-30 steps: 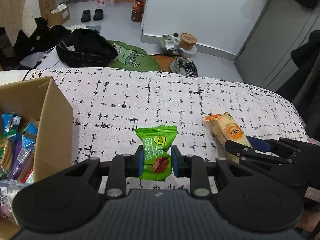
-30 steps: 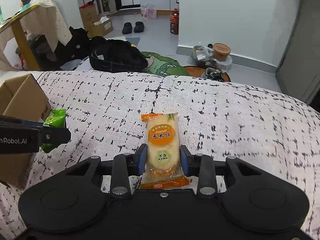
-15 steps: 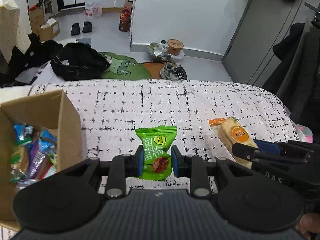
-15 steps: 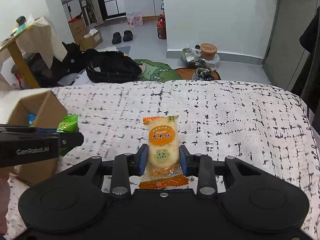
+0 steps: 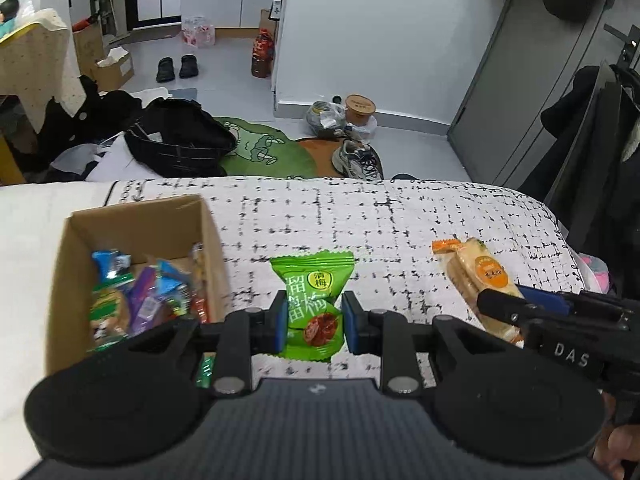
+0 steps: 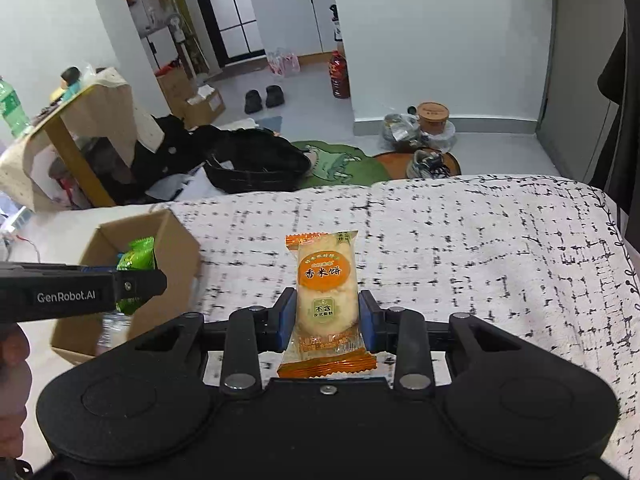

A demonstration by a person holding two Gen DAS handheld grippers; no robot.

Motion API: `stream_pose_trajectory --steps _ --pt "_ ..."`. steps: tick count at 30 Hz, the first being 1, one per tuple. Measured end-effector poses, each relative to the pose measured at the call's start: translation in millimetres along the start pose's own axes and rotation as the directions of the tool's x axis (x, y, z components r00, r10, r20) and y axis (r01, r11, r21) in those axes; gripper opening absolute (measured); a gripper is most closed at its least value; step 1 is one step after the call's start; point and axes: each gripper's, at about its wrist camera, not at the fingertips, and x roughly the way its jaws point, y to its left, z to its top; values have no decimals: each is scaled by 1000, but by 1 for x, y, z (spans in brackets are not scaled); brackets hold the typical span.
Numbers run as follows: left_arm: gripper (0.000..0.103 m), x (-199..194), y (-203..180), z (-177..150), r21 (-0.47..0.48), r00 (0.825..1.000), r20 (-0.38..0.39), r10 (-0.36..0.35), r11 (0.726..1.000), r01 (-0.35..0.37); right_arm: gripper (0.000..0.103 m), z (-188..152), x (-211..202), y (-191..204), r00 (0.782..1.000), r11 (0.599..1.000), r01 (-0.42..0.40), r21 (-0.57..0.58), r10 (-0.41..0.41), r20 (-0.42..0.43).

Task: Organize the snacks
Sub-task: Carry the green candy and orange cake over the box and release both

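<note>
My left gripper (image 5: 315, 326) is shut on a green candy packet (image 5: 312, 304), held above the patterned bedspread (image 5: 400, 220) just right of an open cardboard box (image 5: 132, 216) that holds several wrapped snacks. My right gripper (image 6: 327, 322) is shut on an orange rice cracker packet (image 6: 326, 292), lifted over the bedspread (image 6: 480, 248). In the left wrist view the cracker packet (image 5: 476, 272) and the right gripper (image 5: 532, 312) show at the right. In the right wrist view the left gripper (image 6: 138, 282) with the green packet (image 6: 138, 256) hangs in front of the box (image 6: 176, 240).
Beyond the bed's far edge the floor holds a black bag (image 5: 180, 140), a green rug (image 5: 260, 152), a shoe (image 5: 356, 158) and tubs (image 5: 360, 108). A covered table (image 6: 80, 120) stands at the left. Dark clothes (image 5: 592, 128) hang at the right.
Both grippers have risen with their packets still gripped. The view now looks down into the box, whose snacks show more fully, and the left gripper has come closer to it.
</note>
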Motion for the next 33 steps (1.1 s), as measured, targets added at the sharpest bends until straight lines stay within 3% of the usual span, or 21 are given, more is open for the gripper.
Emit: stream_pose_trajectory --steps 18,33 --pt "27 -55 76 -8 -42 997 37 72 997 -71 32 4 -15 71 995 996 -88 -34 89 33" --pt "27 -55 132 -14 -104 998 26 59 993 -56 32 9 -2 126 990 987 -133 -96 136 28"
